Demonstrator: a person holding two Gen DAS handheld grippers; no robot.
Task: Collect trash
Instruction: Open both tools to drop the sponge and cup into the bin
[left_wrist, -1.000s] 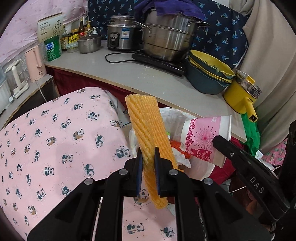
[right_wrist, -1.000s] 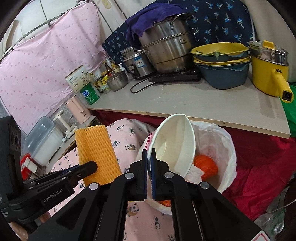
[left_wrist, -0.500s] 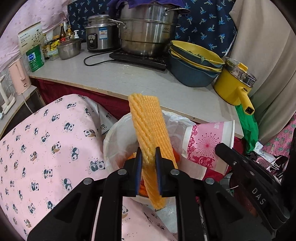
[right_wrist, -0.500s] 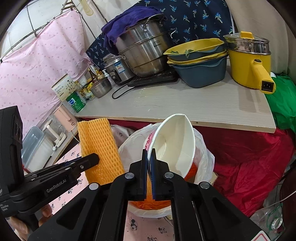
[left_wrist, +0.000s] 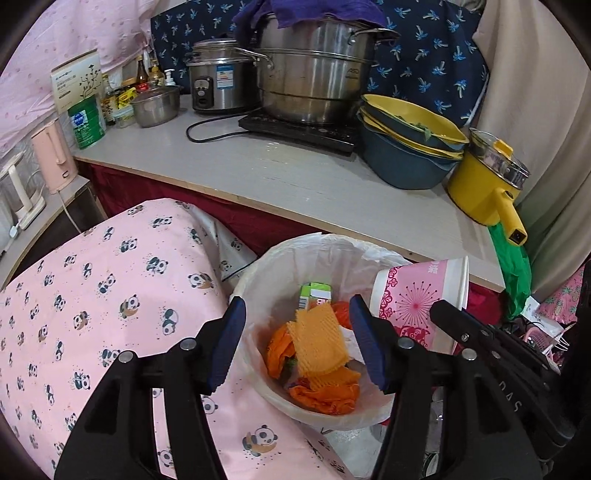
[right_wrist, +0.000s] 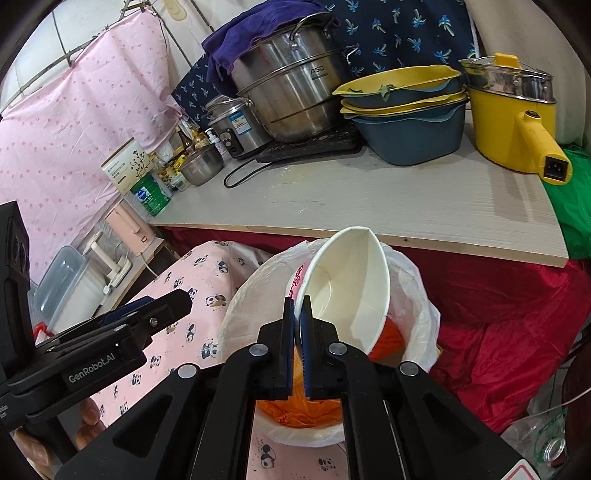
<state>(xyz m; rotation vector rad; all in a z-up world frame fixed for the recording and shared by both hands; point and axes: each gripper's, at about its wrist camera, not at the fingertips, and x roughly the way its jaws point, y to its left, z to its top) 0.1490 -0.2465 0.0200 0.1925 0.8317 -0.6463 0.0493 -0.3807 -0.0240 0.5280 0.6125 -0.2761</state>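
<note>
A bin lined with a white bag (left_wrist: 295, 258) stands beside the panda-print table. The orange foam net (left_wrist: 317, 341) lies inside it on orange scraps and a small green carton (left_wrist: 314, 293). My left gripper (left_wrist: 297, 338) hangs over the bin, its jaws opening, nothing between them. My right gripper (right_wrist: 297, 332) is shut on the rim of a pink-and-white paper cup (right_wrist: 347, 288), tipped over the bin (right_wrist: 236, 325). That paper cup (left_wrist: 421, 302) shows at the bin's right edge in the left wrist view.
A pink panda-print cloth (left_wrist: 92, 306) covers the table to the left of the bin. Behind runs a grey counter (left_wrist: 295, 177) with a steel pot (left_wrist: 317, 81), stacked bowls (left_wrist: 406, 147) and a yellow electric pot (left_wrist: 487, 184). Red cloth (right_wrist: 498, 306) hangs to the right.
My left gripper has opened and the orange foam net has dropped from it into the bin. Both grippers have come closer over the bin; the right one still grips the cup.
</note>
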